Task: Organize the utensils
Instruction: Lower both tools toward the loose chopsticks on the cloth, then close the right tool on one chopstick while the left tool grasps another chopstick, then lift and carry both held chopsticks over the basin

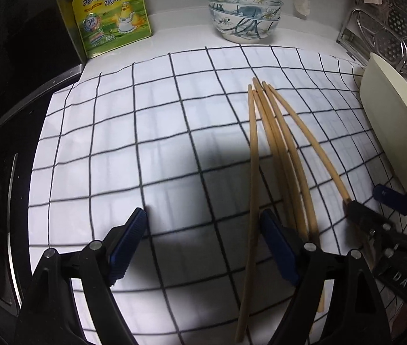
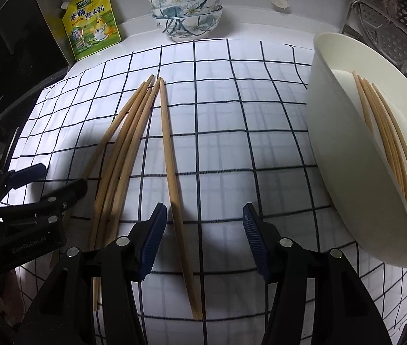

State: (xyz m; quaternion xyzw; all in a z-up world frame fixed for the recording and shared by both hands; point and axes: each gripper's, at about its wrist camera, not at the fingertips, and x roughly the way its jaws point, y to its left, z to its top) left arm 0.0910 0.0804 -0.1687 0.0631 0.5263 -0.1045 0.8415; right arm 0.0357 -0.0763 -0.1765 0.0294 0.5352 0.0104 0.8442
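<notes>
Pale wooden chopsticks (image 2: 134, 143) lie on the checked cloth (image 2: 232, 115), long axes running away from the cameras, tips converging far. Left gripper (image 1: 203, 230) and right gripper (image 2: 202, 224) both spread, holding nothing.

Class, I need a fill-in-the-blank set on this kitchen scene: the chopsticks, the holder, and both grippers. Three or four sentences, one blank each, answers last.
1. The loose chopsticks lie on a white cloth with a dark ____ pattern.
2. The cream holder already has several ____ inside it.
3. The jaws of the right gripper are ____, with one chopstick lying between them.
4. Behind the cloth stand stacked flowered ____, beside a yellow seasoning pouch.

Answers: grid; chopsticks; open; bowls
</notes>
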